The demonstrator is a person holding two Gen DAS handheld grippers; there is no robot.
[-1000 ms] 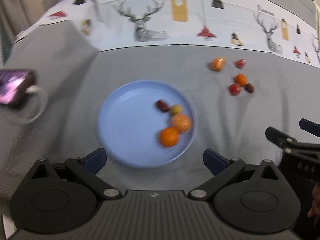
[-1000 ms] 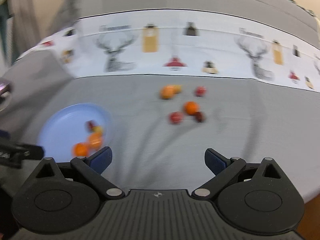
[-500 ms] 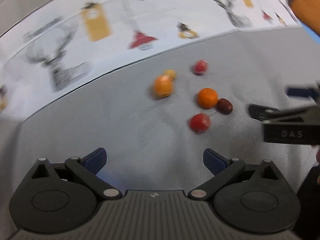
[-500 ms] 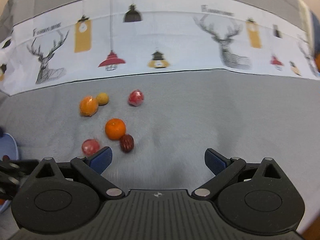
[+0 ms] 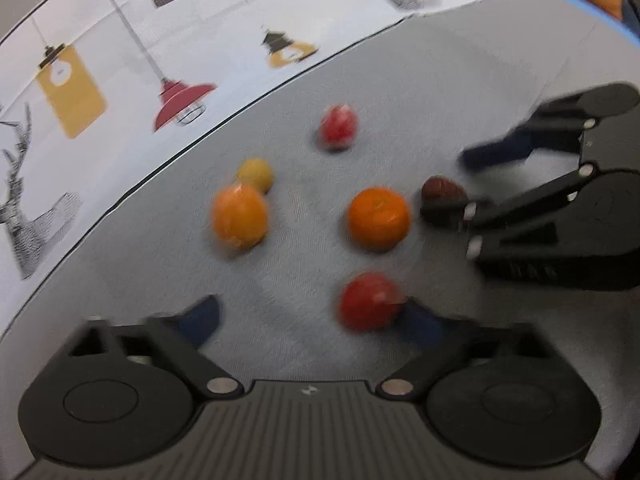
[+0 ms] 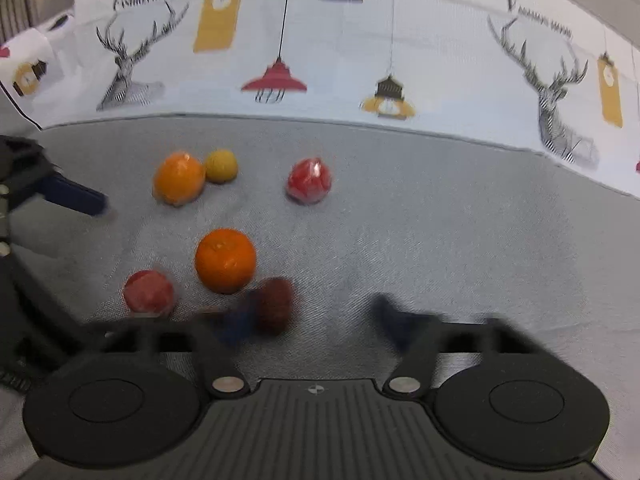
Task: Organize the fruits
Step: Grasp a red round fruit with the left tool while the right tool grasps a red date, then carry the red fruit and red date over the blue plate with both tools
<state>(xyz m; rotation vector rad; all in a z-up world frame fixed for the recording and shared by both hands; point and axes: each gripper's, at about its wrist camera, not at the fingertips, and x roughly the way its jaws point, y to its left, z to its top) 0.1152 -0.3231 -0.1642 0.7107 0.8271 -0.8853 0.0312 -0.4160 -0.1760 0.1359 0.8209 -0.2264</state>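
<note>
Several small fruits lie on the grey cloth. In the left wrist view: a red fruit (image 5: 368, 306) just inside my right fingertip, an orange (image 5: 378, 218), a paler orange fruit (image 5: 239, 221), a small yellow fruit (image 5: 256, 174), a far red fruit (image 5: 338, 126) and a dark brown fruit (image 5: 442, 192). My left gripper (image 5: 316, 322) is open and empty. My right gripper (image 6: 316, 316) is open, low over the cloth, with the dark brown fruit (image 6: 274, 304) by its left fingertip. The orange (image 6: 225, 260) and a red fruit (image 6: 149, 292) lie just ahead-left.
A white cloth printed with deer and lamps (image 6: 320, 52) covers the far part of the table. The right gripper's body (image 5: 560, 216) is at the right of the left wrist view, close to the brown fruit. The left gripper's blue fingertip (image 6: 74, 196) shows at the left of the right wrist view.
Both grippers have moved in close to the loose fruit cluster. The blue plate with fruit has left both views. The right gripper has dropped toward the dark brown fruit.
</note>
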